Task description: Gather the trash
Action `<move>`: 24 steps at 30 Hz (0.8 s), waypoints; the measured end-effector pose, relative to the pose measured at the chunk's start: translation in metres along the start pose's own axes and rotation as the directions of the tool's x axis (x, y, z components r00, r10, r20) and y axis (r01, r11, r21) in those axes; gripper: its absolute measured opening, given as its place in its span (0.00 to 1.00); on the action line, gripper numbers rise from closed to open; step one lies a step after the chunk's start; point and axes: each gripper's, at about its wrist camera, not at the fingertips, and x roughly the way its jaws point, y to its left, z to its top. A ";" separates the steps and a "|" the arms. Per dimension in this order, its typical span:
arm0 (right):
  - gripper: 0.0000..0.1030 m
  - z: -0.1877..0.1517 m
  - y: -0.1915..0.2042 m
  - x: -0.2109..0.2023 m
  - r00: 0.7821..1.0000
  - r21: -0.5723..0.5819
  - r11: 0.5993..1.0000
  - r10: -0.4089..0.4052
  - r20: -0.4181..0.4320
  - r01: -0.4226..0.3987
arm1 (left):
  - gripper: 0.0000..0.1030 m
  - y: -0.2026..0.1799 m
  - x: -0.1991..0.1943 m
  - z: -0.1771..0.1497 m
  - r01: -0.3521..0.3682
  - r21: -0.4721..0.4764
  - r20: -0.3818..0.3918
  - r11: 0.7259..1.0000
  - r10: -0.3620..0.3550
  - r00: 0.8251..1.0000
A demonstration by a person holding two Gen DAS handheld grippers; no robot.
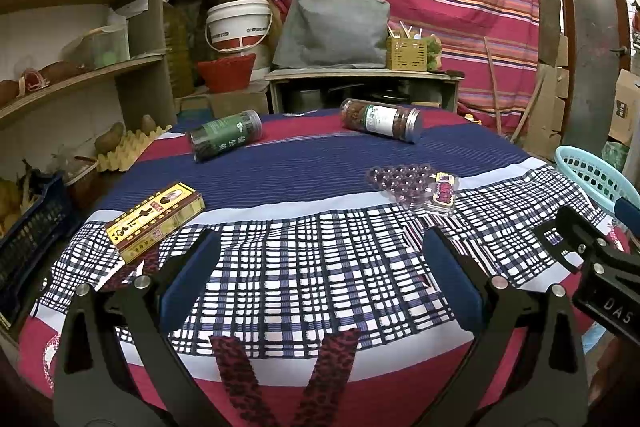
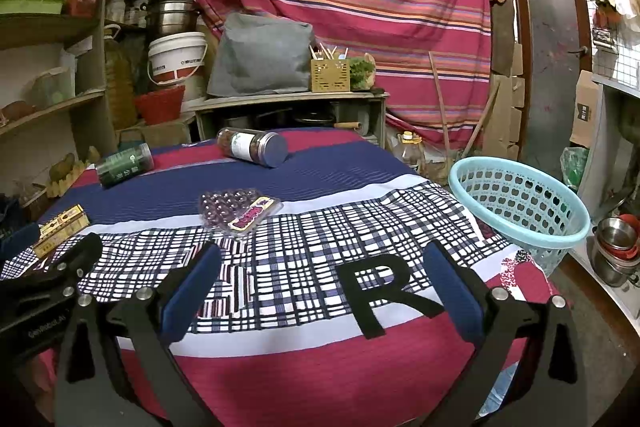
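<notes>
A round table (image 1: 320, 155) fills both views, draped in a woven cloth with crimson and navy bands and a black-and-white plaid panel. At 3 o'clock off the table's edge in the right wrist view stands a pale blue plastic basket (image 2: 520, 203), round, perforated with small holes; nothing shows inside it. At 11 o'clock in the left wrist view lies a clear cylindrical jar with a green label (image 1: 226, 139), dark contents inside; at 1 o'clock lies a second clear jar with a white label (image 1: 382, 121), holding reddish-brown pieces. At 9 o'clock rests a flat yellow cardboard box (image 1: 155, 221). Near the centre, at 2 o'clock, sits a clear blister tray (image 1: 416, 187) of domed bubbles with a pink label. The left gripper (image 1: 320, 277) and right gripper (image 2: 320, 285) hang above the plaid with blue-padded fingers spread wide, gripping nothing.
</notes>
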 end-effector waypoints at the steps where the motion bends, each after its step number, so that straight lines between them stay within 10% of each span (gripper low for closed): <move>1: 0.96 0.000 0.000 0.000 1.000 0.000 1.000 0.000 0.001 0.000 | 0.95 0.000 0.000 0.000 -0.002 0.000 0.000 1.000 0.002 1.000; 24: 0.96 0.000 0.000 0.000 1.000 -0.001 1.000 -0.001 0.000 0.001 | 0.95 0.002 0.001 0.000 -0.005 -0.002 -0.002 1.000 0.005 1.000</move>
